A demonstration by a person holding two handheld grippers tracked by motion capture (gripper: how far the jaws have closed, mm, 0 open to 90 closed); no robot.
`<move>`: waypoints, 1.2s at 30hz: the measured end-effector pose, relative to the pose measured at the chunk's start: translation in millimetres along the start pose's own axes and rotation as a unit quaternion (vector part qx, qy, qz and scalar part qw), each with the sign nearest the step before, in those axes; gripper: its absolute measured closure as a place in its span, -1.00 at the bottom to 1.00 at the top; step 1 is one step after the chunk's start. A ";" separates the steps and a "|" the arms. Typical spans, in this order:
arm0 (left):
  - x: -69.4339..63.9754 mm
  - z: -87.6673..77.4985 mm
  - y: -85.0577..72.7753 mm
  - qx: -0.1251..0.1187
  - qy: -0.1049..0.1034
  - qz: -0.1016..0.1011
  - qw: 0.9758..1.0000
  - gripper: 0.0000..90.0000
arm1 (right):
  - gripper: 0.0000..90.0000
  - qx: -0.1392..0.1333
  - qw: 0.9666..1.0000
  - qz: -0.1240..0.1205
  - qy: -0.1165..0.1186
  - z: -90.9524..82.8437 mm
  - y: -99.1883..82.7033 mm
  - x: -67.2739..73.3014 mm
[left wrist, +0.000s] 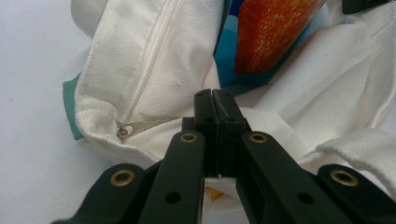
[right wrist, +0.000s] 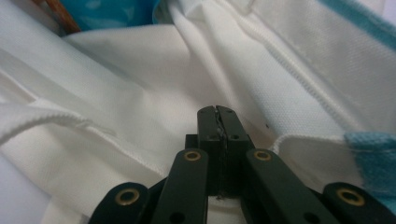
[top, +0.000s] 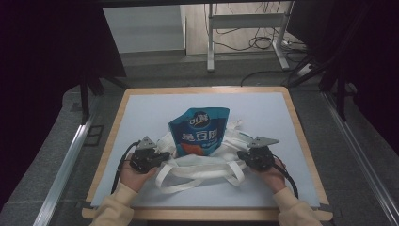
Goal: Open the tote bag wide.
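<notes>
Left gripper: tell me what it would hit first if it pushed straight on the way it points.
The left gripper, jaws shut, points into the white tote bag. It would likely meet the bag's white cloth at once, then the blue snack pouch inside. Depth between them is unclear.

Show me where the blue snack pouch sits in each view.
High view: snack pouch at table centre, standing in the white bag.
Left gripper view: top right, its orange and blue print above the shut tongs.
Right gripper view: blue corner at top left.
Shared landmark: the white bag's fabric around the pouch.
</notes>
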State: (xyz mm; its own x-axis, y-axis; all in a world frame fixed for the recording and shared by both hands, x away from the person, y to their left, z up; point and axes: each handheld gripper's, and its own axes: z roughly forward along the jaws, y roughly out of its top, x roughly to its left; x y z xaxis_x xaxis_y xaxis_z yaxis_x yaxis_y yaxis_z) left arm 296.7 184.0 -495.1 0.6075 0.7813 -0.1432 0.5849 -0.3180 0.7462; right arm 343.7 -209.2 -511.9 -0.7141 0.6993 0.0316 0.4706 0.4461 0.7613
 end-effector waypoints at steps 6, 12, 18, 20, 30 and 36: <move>-6.0 -12.7 17.5 -0.022 0.012 0.016 1.000 0.99 | 0.97 -0.048 0.999 -0.004 0.005 -19.2 18.1 6.6; -7.0 -3.9 28.6 -0.007 0.013 0.016 1.000 0.99 | 0.97 -0.081 0.996 -0.020 0.024 -30.1 35.0 26.3; 2.4 5.6 23.3 0.003 0.014 -0.006 1.000 0.99 | 0.97 -0.060 0.997 -0.025 0.044 -19.3 33.2 38.0; 4.1 7.8 23.3 0.006 0.014 -0.006 1.000 0.99 | 0.98 -0.051 0.997 -0.029 0.048 -15.5 30.6 42.1; 10.6 24.1 27.0 0.020 0.020 -0.015 0.999 0.99 | 0.98 0.001 0.997 -0.040 0.059 -2.5 8.6 51.8; 11.6 28.1 29.8 0.025 0.027 -0.015 0.999 1.00 | 0.98 0.011 0.997 -0.051 0.059 -1.2 5.0 55.8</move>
State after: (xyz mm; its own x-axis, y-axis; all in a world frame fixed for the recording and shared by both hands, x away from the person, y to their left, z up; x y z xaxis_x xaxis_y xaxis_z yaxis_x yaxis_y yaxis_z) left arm 336.2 168.6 -492.8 0.5602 0.8182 -0.1293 0.6293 -0.3189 0.7087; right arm 305.6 -168.6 -505.6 -0.8146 0.5792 0.0312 0.4018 0.5248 0.7504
